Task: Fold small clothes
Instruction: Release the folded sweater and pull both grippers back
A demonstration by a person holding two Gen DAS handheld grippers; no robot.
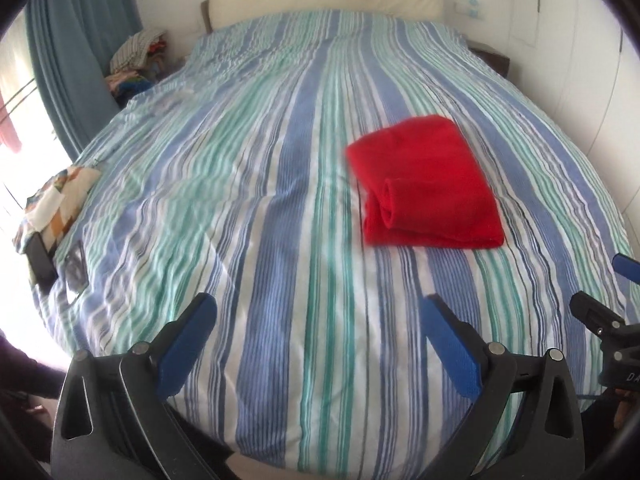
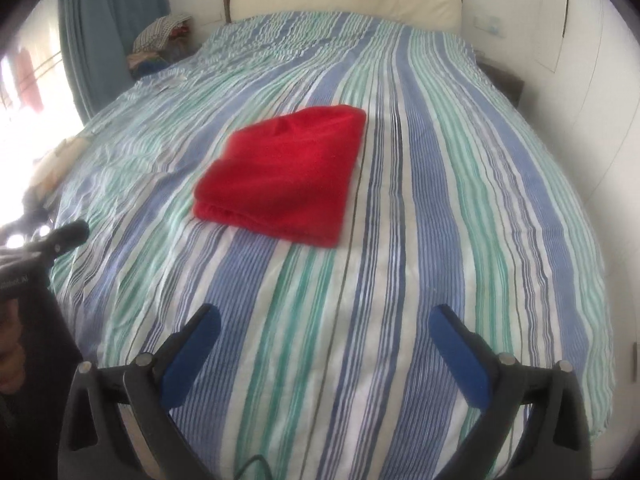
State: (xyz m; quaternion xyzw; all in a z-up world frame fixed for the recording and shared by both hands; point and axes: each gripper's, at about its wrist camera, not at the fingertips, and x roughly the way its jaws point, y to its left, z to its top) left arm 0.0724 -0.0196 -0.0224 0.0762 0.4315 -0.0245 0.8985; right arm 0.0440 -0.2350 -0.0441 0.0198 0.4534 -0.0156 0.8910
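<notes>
Two grippers, jaws spread wide, holding nothing, touching nothing | left gripper [image 1: 316, 320], right gripper [image 2: 324, 328] hover above near edge of striped bedspread [image 2: 440, 200] | red folded garment [image 2: 280, 176] lies ahead mid-bed, long axis diagonal | ahead-right of left, ahead-left of right; likely fold done, neither clearly nearer

I am seeing a matt, fuzzy red cloth garment [image 2: 280, 176] lying on a crinkled striped cotton bedcover [image 2: 420, 240], with matt black plastic fingers [image 2: 192, 344] showing blue pads.
</notes>
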